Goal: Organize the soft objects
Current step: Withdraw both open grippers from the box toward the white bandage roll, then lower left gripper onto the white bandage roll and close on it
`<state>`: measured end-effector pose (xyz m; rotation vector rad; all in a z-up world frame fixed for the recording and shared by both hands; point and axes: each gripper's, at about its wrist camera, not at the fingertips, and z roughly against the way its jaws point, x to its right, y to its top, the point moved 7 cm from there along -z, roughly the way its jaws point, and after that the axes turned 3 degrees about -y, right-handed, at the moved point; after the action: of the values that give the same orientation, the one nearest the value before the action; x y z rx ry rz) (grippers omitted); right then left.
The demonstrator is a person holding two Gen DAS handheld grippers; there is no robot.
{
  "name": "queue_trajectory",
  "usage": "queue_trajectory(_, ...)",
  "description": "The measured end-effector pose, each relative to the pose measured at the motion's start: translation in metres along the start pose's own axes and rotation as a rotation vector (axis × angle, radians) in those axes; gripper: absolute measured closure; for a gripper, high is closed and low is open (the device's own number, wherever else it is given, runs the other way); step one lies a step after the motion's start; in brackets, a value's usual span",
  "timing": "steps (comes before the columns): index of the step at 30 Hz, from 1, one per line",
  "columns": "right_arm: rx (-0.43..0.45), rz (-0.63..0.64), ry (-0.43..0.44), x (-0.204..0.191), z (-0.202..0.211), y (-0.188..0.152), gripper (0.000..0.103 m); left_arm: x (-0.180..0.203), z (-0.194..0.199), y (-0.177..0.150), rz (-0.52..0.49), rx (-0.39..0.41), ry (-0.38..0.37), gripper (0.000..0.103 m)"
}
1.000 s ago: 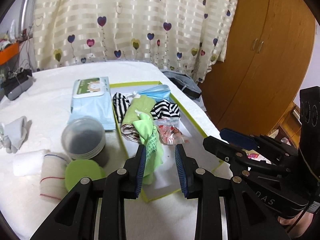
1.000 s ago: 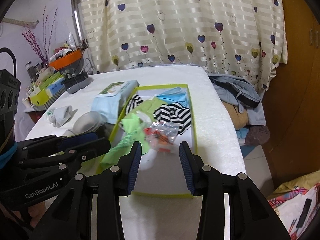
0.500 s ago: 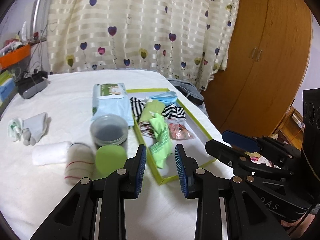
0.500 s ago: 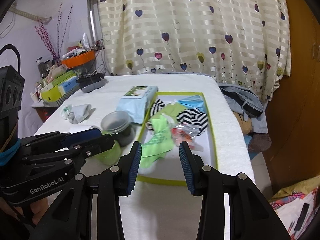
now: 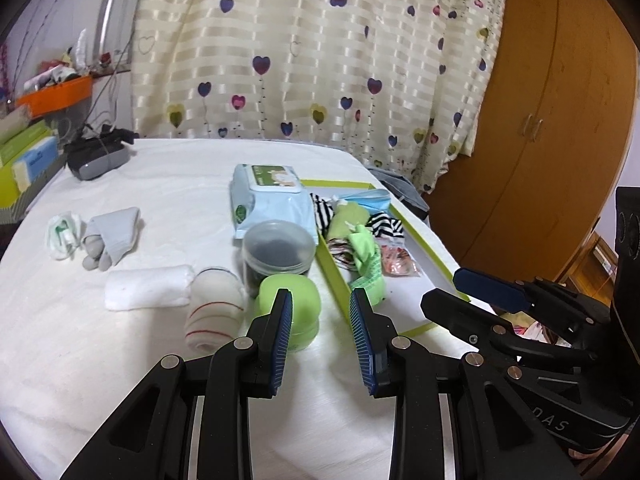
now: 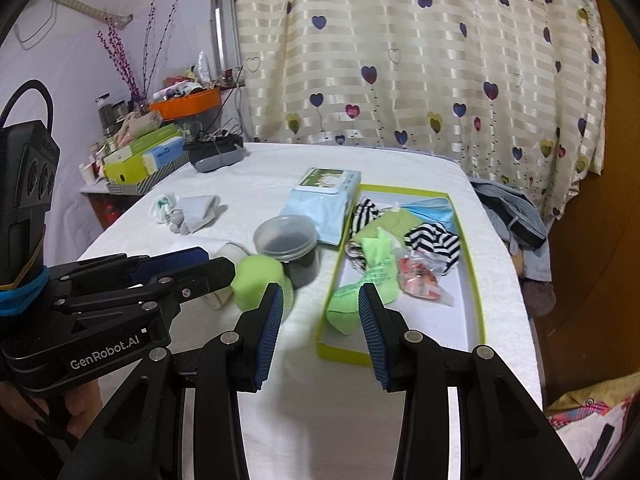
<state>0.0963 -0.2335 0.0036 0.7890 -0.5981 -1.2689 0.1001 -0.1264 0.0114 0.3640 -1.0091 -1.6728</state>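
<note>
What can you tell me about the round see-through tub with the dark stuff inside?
The clear plastic tub is a short round jar with a cloudy, see-through lid closed on top. Something dark fills it; what it is cannot be told. It stands upright on the white bedcover, between the pack of wet wipes behind it and the green round container in front. The yellow-green tray sits right beside it. Whether these touch it cannot be told. No fingers touch it.

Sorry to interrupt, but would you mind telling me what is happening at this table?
A person is sorting soft items into a green-rimmed tray. Socks and a face mask already lie in it. The left hand-held gripper and right hand-held gripper are both open and empty above the near edge. Rolled cloths and grey socks wait outside.
</note>
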Motion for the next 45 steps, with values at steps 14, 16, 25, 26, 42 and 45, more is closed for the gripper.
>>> queue_trajectory(14, -0.002, 0.021, 0.029, -0.015, -0.007, 0.004, 0.061, -0.019, 0.002, 0.001, 0.026, 0.005, 0.028, 0.074)
queue_trajectory(16, -0.001, 0.025, 0.034, -0.016, -0.008, 0.005, 0.061, -0.022, 0.001, 0.002, 0.029, 0.006, 0.033, 0.074)
queue_trajectory(25, -0.003, 0.038, 0.052, -0.023, -0.015, 0.009, 0.06, -0.036, 0.0, 0.005, 0.05, 0.009, 0.046, 0.074)
queue_trajectory(26, -0.003, 0.038, 0.054, -0.024, -0.016, 0.009, 0.06, -0.036, -0.001, 0.005, 0.052, 0.008, 0.046, 0.074)
queue_trajectory(42, 0.006, 0.047, 0.1, -0.038, -0.025, 0.017, 0.06, -0.063, 0.004, 0.008, 0.093, 0.024, 0.08, 0.074)
queue_trajectory(45, 0.005, 0.05, 0.115, -0.043, -0.028, 0.018, 0.06, -0.075, 0.006, 0.008, 0.112, 0.03, 0.09, 0.069)
